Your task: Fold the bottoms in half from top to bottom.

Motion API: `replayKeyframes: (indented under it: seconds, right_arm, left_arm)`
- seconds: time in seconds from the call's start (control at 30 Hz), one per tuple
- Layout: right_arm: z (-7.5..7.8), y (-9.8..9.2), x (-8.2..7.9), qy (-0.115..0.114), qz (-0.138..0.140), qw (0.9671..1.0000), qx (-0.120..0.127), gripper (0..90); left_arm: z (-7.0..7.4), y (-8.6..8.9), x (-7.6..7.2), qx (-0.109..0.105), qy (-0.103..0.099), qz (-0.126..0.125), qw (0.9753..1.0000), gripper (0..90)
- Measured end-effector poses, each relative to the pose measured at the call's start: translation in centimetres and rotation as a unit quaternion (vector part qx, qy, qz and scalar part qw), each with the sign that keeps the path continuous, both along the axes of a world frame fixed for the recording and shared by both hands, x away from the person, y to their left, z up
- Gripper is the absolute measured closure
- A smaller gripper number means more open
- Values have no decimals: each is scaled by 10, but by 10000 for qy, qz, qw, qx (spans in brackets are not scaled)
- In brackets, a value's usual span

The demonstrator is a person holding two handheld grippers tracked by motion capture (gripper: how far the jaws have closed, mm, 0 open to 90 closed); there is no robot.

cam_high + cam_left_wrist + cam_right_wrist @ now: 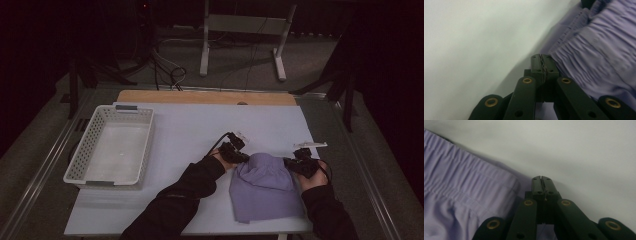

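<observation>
Dim room, dark surroundings, grey carpeted floor (310, 60), white metal frame with two legs (243, 31) at the back, black cables (167, 70) trailing on the floor, pale table (200, 125) with wooden far edge (200, 96)

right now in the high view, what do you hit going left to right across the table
white basket → left tool → purple garment → right tool

Both grippers black w/ brass-ringed rivets on linkage arms; left gripper (243, 156), right gripper (288, 162). Black cables, black long sleeves (186, 192).
</observation>
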State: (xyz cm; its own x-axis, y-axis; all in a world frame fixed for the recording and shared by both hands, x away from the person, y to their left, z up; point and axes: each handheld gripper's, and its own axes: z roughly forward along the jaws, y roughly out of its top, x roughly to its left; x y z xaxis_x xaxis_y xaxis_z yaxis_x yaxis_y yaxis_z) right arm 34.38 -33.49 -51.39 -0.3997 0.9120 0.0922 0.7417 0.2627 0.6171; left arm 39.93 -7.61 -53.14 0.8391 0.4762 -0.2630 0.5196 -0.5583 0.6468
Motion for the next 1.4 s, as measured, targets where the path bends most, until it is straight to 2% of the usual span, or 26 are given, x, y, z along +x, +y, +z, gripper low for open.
replayKeyframes:
  seconds: [0.17, 0.3, 0.37, 0.57, 0.63, 0.77, 0.83, 0.93, 0.97, 1.0, 1.03, 1.07, 1.13, 1.17, 1.23, 1.27, 1.37, 1.4]
  right_arm:
    - [1, 1, -4, 9, 67, 9999, 115, 898]
    - [3, -2, -10, 9, 71, 9997, 231, 897]
    - [4, -5, -13, -9, 54, 9996, 261, 898]
    - [12, -14, -27, -126, 3, 9991, 413, 897]
    - [13, -15, -31, -163, 24, 9987, 486, 897]
    - [16, -15, -37, -292, 64, 9978, 584, 895]
    - [19, -15, -40, -347, 123, 9971, 661, 860]
    - [23, -12, -46, -509, 194, 9958, 739, 780]
    - [23, -12, -46, -509, 194, 9958, 739, 780]
    - [25, -7, -49, -608, 251, 9948, 772, 668]
    - [25, -7, -49, -608, 251, 9948, 772, 668]
    - [25, -6, -50, -659, 271, 9941, 816, 588]
    - [25, -5, -51, -687, 256, 9938, 836, 574]
    - [26, -4, -52, -720, 251, 9937, 824, 550]
    - [26, -3, -52, -728, 265, 9932, 869, 514]
    - [26, -3, -53, -751, 300, 9929, 871, 489]
    - [26, -2, -54, -745, 299, 9928, 888, 483]
    - [26, -2, -54, -738, 293, 9927, 903, 461]
  left_arm:
    - [5, -5, 1, -246, -32, -199, 9995, 898]
    - [13, -8, -7, -490, -138, -441, 9977, 898]
    - [16, -10, -13, -651, -143, -619, 9959, 898]
    - [25, -20, -33, -853, -225, -1156, 9894, 899]
    - [26, -23, -41, -800, -266, -1333, 9875, 899]
    - [28, -27, -62, -761, -304, -1743, 9813, 898]
    - [29, -28, -74, -638, -414, -1949, 9779, 898]
    - [30, -27, -89, -546, -441, -2162, 9738, 898]
    - [30, -27, -89, -546, -441, -2162, 9738, 898]
    - [27, -25, -98, -428, -485, -2298, 9711, 897]
    - [27, -25, -98, -428, -485, -2298, 9711, 897]
    - [26, -22, -104, -393, -498, -2374, 9693, 897]
    - [25, -20, -107, -373, -471, -2395, 9690, 897]
    - [25, -19, -109, -341, -469, -2504, 9664, 897]
    - [25, -17, -113, -312, -441, -2541, 9657, 896]
    - [25, -15, -115, -313, -379, -2647, 9631, 896]
    - [24, -14, -117, -289, -363, -2656, 9630, 860]
    - [23, -14, -120, -247, -321, -2752, 9605, 860]
